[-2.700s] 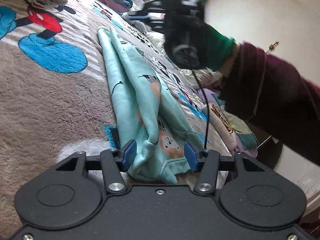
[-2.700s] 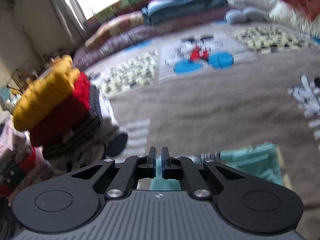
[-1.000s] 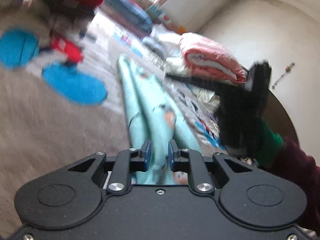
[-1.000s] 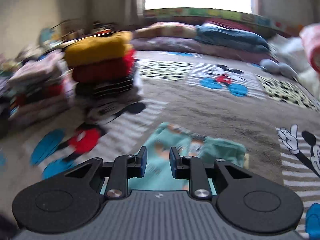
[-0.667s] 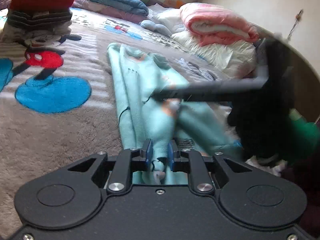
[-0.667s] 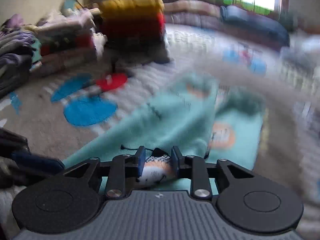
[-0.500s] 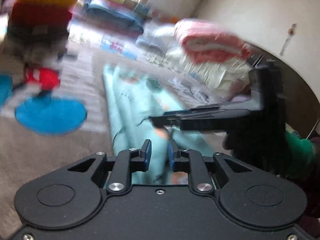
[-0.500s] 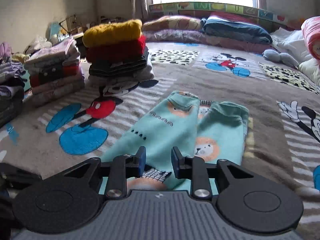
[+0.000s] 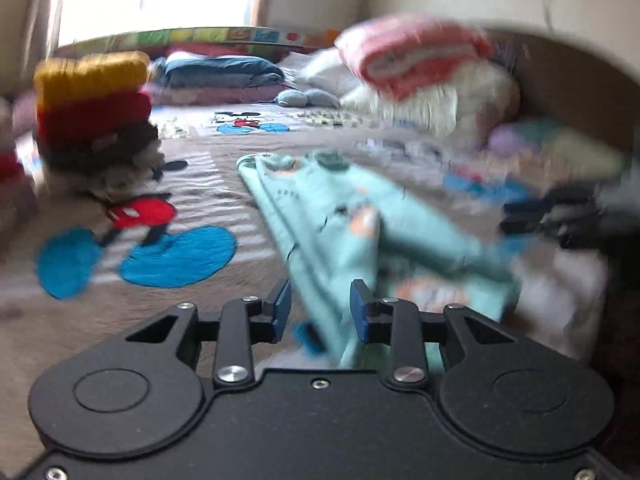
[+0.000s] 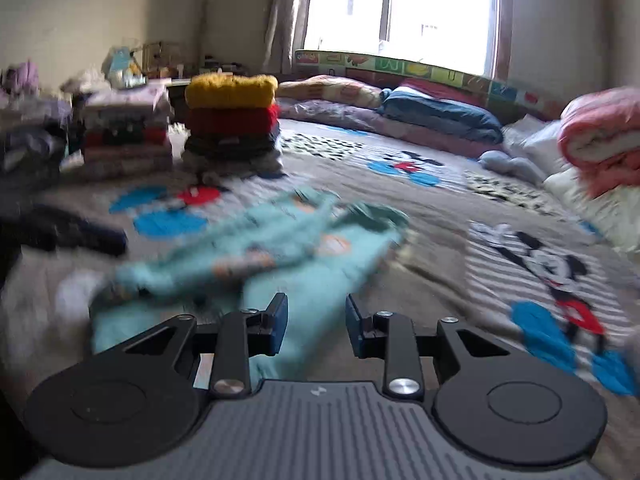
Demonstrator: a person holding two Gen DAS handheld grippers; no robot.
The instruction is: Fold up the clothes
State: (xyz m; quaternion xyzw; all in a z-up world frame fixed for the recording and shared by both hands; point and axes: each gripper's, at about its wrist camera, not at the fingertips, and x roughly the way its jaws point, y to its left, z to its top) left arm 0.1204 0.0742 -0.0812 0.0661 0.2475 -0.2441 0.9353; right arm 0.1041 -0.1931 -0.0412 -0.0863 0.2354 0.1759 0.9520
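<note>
A mint-green printed garment (image 9: pixel 340 220) lies lengthwise on the brown cartoon blanket (image 9: pixel 80 340), one part folded over the rest. In the left wrist view its near end runs between the blue pads of my left gripper (image 9: pixel 320 312); the jaws are opening and blanket shows beside the left pad. My right gripper (image 10: pixel 316 322) hovers over the garment (image 10: pixel 280 248) with its jaws opening and cloth below the gap, not pinched. Each gripper shows blurred in the other's view: the right gripper (image 9: pixel 552 216) at the right edge, the left gripper (image 10: pixel 72 232) at the left.
A stack of folded clothes topped in yellow and red (image 10: pixel 232 120) stands behind the garment, a second stack (image 10: pixel 124 132) to its left. Rolled pink bedding (image 10: pixel 600 136) and blue pillows (image 10: pixel 440 116) line the far side under the window.
Both grippers' jaws have widened and the left has let go of the garment's fold. The left view has rolled level. The right gripper has swung sideways across the garment.
</note>
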